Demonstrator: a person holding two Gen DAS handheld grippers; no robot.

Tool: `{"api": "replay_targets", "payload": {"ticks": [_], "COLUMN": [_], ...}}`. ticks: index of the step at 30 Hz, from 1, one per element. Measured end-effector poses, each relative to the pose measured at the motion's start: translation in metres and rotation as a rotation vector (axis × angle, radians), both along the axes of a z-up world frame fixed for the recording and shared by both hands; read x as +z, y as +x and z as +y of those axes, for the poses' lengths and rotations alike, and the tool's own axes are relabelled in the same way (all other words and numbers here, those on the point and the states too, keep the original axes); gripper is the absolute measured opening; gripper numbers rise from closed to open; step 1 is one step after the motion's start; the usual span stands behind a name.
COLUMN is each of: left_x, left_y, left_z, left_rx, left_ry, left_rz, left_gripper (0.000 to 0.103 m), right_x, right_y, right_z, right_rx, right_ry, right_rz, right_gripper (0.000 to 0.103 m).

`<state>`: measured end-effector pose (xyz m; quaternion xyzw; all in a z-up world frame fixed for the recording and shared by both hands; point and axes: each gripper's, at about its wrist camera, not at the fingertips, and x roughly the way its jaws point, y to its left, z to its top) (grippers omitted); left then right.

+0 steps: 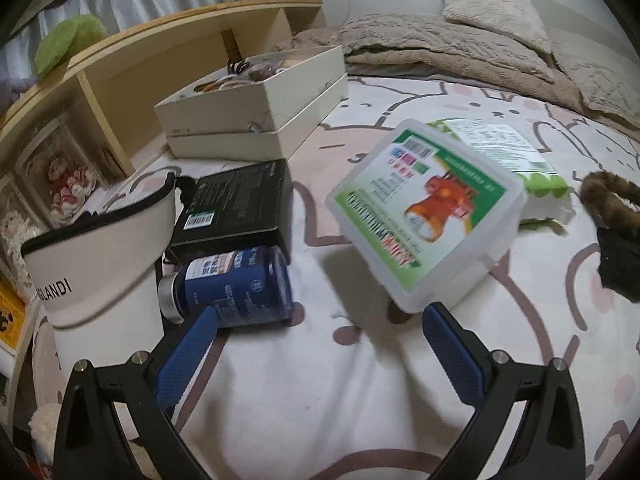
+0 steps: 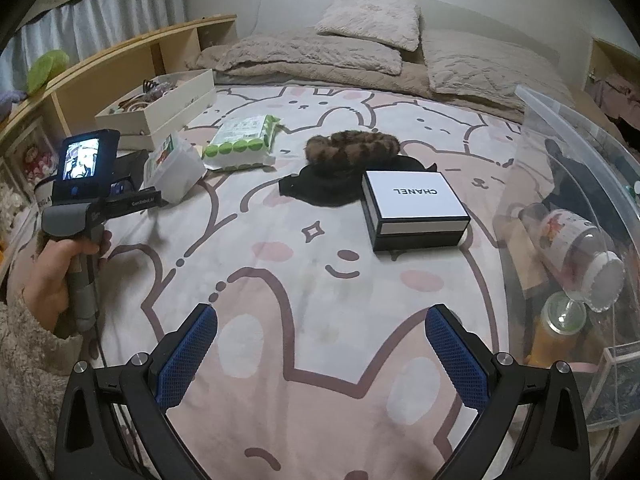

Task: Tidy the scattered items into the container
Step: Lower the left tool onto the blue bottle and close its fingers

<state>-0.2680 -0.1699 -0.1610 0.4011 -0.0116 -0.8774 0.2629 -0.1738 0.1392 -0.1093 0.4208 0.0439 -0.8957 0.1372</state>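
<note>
My left gripper [image 1: 320,320] is open over the bed sheet. A clear plastic case with a green label [image 1: 424,212] lies tilted just beyond its right finger. A blue can [image 1: 236,288] lies on its side by the left finger, touching it or nearly so. A black box [image 1: 236,208] and a white pouch [image 1: 100,256] lie behind the can. My right gripper [image 2: 320,320] is open and empty over the sheet. A white and black Chanel box [image 2: 416,208] lies ahead of it. A clear plastic container [image 2: 576,216] at the right holds bottles.
A green wipes pack [image 2: 240,140], a furry brown item on black cloth [image 2: 352,148] and a cream box of trinkets [image 2: 160,108] lie on the bed. Pillows and a folded blanket [image 2: 360,48] are at the far end. A wooden shelf [image 1: 120,80] runs along the left.
</note>
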Motion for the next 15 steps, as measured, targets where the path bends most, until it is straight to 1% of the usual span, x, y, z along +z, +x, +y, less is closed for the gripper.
{"api": "replay_targets", "payload": {"ticks": [5,6,11,15], "left_x": [-0.002,-0.002,-0.004,-0.005], "left_y": [0.005,0.007,0.015,0.020], "left_z": [-0.008,-0.012,-0.042,-0.063], "left_rx": [0.026,0.036,0.121,0.165], "left_ry": [-0.072,-0.072,-0.015,0.047], "left_rz": [-0.012,-0.014,-0.011,0.001], "left_gripper": [0.103,0.103,0.103,0.103], "right_x": [-0.001,-0.001,-0.001,0.000], "right_y": [0.002,0.003,0.005,0.007], "right_z": [-0.008,-0.010,-0.014,-0.016], "right_rx": [0.014,0.017,0.020,0.024], "right_ry": [-0.011,-0.005,0.007,0.013], "right_rz": [-0.012,-0.011,-0.011,-0.009], "right_gripper": [0.103,0.103,0.103,0.103]}}
